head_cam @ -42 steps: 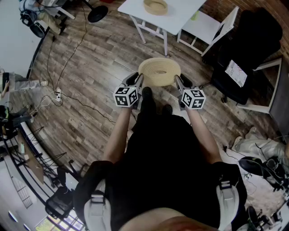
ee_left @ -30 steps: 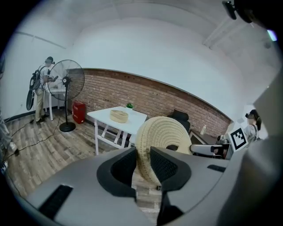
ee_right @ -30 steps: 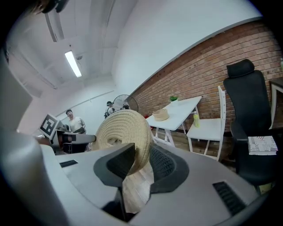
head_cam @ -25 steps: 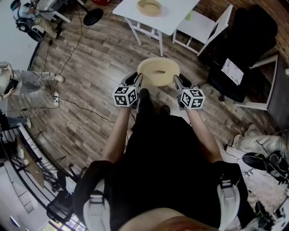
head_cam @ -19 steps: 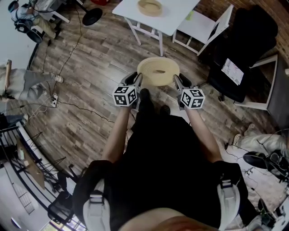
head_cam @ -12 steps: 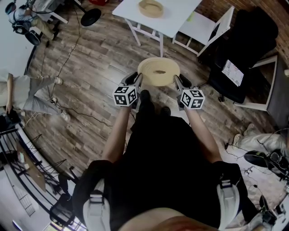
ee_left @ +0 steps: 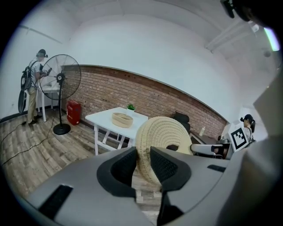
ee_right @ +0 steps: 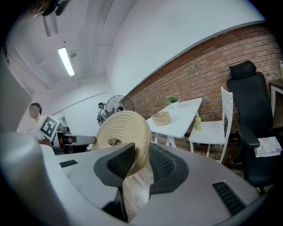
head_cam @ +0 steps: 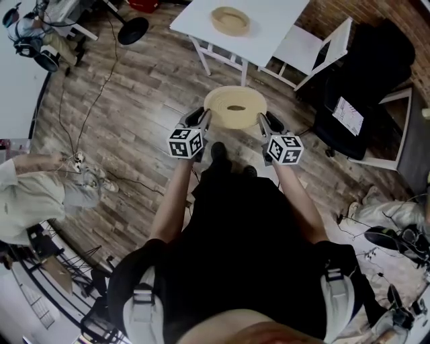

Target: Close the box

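The woven round lid (head_cam: 235, 107) hangs between the two claws above the wooden floor. The box (head_cam: 230, 21), a shallow woven ring, sits well ahead of both claws on the white surface (head_cam: 272, 23). The left claw (head_cam: 205, 116) is partly closed, its ribbed pads pinched on the lid's rim. The right claw (head_cam: 262, 118) bites the opposite edge in the same way, so the lid is carried by two narrow pinches across its width. The step in hand, as I judge it, is carrying the lid forward to the box. To do it well, both claws should travel together at one pace, with the gap between them unchanged. If they drift apart, the rim could slide out of a pinch; if they crowd together, the soft coil may buckle. Neither claw should twist on the way, since that would tilt the lid. The lid should arrive level and centred over the box's ring, not off to one side, and then go straight down until the rims meet all round. Because the pads sit on the rim itself, they may meet the box wall first, so each claw should open only once the lid rests, then draw outward. A white chair (head_cam: 306, 44) stands ahead and to the right of the right claw, so the approach is best made squarely from the near edge.
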### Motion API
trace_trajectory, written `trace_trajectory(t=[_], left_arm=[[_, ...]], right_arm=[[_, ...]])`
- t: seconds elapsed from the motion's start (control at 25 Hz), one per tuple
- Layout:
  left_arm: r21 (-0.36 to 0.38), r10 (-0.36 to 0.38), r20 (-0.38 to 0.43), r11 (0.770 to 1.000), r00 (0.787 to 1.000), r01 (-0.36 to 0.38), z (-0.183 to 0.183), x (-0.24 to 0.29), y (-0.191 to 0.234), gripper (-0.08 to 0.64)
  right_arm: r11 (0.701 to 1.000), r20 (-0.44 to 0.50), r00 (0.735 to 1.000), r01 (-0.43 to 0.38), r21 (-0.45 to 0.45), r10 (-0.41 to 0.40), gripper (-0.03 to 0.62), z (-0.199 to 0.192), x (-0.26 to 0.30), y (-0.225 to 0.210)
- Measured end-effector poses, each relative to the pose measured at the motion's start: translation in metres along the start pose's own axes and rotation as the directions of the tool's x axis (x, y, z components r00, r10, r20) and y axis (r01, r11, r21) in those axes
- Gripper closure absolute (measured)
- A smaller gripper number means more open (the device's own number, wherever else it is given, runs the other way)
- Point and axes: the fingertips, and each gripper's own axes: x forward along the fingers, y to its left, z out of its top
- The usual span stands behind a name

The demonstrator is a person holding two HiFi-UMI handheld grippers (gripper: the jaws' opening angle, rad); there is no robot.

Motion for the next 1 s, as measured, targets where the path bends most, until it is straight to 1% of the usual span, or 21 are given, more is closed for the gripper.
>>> trace_trajectory(t=[0.32, 0.52, 0.8, 1.0], left_arm=[[-0.005, -0.025, -0.001, 1.000, 1.000, 0.025, 0.023, 0.020, 0.042, 0.453], [0.010, -0.052, -0.011, 0.999, 0.999, 0.052, 0.038, 0.036, 0.065, 0.451], [0.033, -0.086, -0.018, 0.996, 0.996, 0.087, 0.053, 0.045, 0.095, 0.453], [0.037, -0.102, -0.020, 0.994, 0.995, 0.102, 0.054, 0.046, 0.112, 0.453]], right_arm=[[1.000, 0.016, 1.000, 0.027, 0.000, -0.027, 0.492, 0.020, 0.045, 0.008], [0.998, 0.029, 0.998, 0.058, 0.008, -0.058, 0.492, 0.030, 0.070, 0.010], [0.995, 0.050, 0.994, 0.093, 0.038, -0.095, 0.492, 0.033, 0.098, 0.021], [0.993, 0.052, 0.993, 0.106, 0.043, -0.108, 0.492, 0.030, 0.110, 0.029]])
